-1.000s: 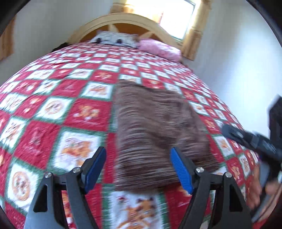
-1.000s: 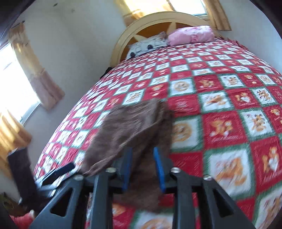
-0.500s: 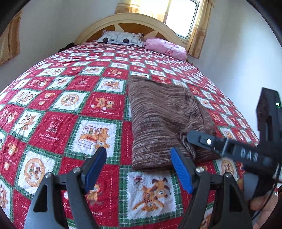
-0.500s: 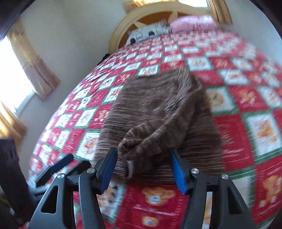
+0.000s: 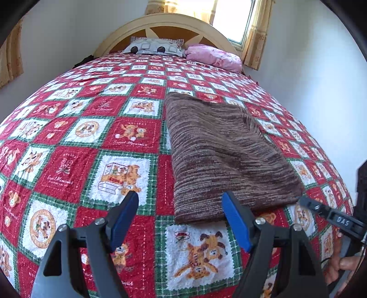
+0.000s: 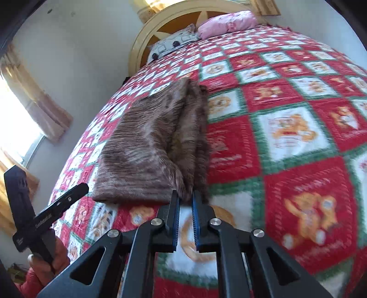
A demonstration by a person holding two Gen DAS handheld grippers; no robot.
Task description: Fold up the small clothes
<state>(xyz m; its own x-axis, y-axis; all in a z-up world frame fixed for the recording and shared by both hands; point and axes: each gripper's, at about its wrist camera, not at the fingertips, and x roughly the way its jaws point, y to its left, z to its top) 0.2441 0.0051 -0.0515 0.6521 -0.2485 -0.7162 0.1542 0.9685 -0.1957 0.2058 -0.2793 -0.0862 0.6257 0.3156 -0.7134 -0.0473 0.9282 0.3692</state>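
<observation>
A brown striped knit garment lies folded into a long rectangle on the bed, its near edge toward me. My left gripper hovers open just above that near edge, around the near left corner, and touches nothing. From the right wrist view the same garment shows stacked layers along its right side. My right gripper is shut on the garment's near right corner, with cloth pinched between the blue pads. Its black finger also shows in the left wrist view at that corner.
The red, green and white patchwork quilt covers the whole bed. A patterned pillow and a pink pillow lie against the wooden headboard. A white wall runs close along the bed's right side. A hand grips the left tool.
My right gripper went from wide open around a bunched lump of cloth to shut at the garment's near right corner. The lump now lies flat. The left gripper has stayed put.
</observation>
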